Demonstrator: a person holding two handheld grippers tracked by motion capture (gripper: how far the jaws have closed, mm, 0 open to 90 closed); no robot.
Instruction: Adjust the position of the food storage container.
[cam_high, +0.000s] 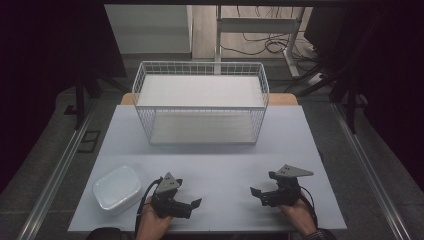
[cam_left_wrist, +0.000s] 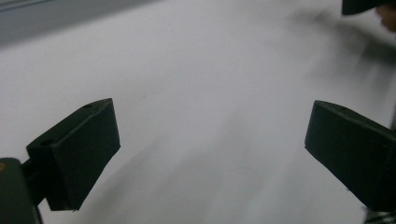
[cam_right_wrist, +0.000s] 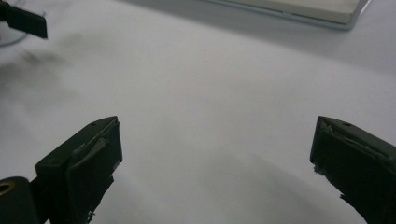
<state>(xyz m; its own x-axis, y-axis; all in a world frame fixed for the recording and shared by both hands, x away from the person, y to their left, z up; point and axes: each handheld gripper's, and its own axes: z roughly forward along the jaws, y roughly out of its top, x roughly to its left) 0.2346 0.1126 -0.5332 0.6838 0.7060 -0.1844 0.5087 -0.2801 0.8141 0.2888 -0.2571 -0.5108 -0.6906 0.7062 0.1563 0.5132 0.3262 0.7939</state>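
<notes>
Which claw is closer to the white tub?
The left claw. The white tub sits just beside it, while the right claw is across the table.

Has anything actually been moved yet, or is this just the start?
It looks like the very start. Nothing seems done: the white container sits on the table beside the left gripper, and the wire basket looks empty. Nothing is in hand: both the left and the right gripper are open, holding nothing. All the handling remains.
</notes>
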